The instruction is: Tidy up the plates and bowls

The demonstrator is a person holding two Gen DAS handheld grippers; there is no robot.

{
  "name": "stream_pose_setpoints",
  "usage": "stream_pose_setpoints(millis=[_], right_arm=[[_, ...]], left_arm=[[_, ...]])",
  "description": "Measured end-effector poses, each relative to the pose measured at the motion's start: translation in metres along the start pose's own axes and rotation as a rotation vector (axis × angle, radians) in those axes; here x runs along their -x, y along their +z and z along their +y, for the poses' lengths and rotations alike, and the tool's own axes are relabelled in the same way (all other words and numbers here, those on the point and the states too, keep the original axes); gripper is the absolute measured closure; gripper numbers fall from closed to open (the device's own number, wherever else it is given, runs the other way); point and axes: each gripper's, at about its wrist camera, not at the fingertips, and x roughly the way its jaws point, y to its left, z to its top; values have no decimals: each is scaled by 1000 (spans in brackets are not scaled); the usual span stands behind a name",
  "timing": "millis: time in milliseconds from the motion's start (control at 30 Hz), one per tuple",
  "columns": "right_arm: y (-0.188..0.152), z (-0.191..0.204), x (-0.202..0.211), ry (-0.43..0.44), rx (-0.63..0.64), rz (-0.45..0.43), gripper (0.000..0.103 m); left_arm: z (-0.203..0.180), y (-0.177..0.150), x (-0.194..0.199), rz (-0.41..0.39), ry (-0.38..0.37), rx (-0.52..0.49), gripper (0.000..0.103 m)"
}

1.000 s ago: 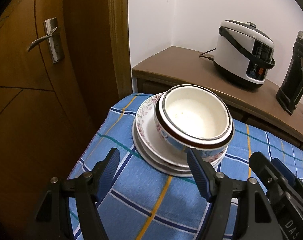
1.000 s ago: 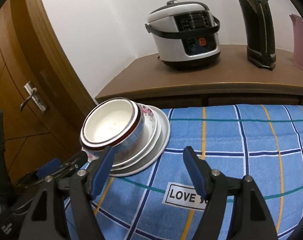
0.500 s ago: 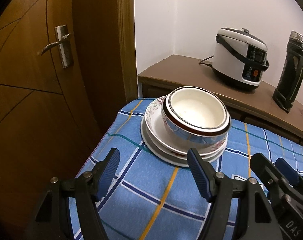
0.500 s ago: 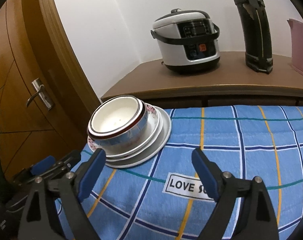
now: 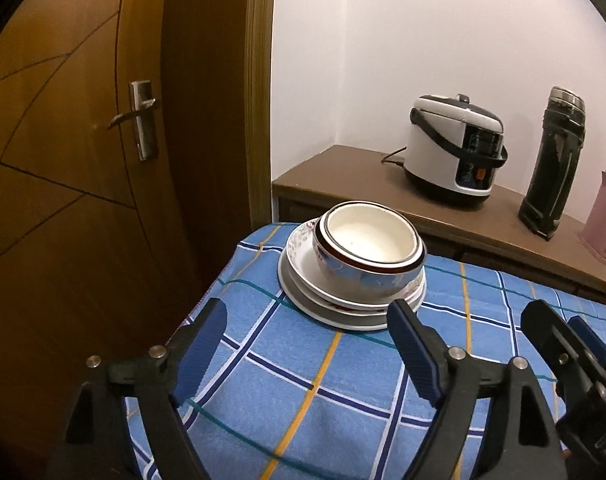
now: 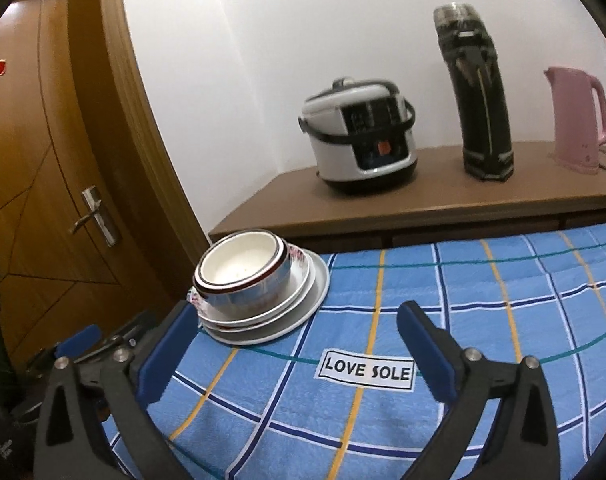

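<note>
Opening jaws of both grippers empty, bowl [image 5: 369, 254] hiding stacked plates [image 5: 303, 292], pink kettle [image 5: 601, 220] cut off

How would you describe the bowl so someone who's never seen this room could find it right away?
Find the table with the blue checked cloth in front of the brown sideboard. At its corner nearest the wooden door sits a stack of plates. The bowl tops that stack: deep and white inside, with a dark band around its rim, unlike the shallow plates beneath.
</note>
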Motion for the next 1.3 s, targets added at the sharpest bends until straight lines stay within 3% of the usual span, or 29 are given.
stream_pose_setpoints(millis=[833, 1300], right_arm=[[-14, 15, 68, 20, -10, -100, 0], [-11, 10, 75, 13, -13, -124, 0]], left_arm=[[8, -22, 69, -112, 35, -14, 18], [1, -20, 72, -126, 32, -27, 17]])
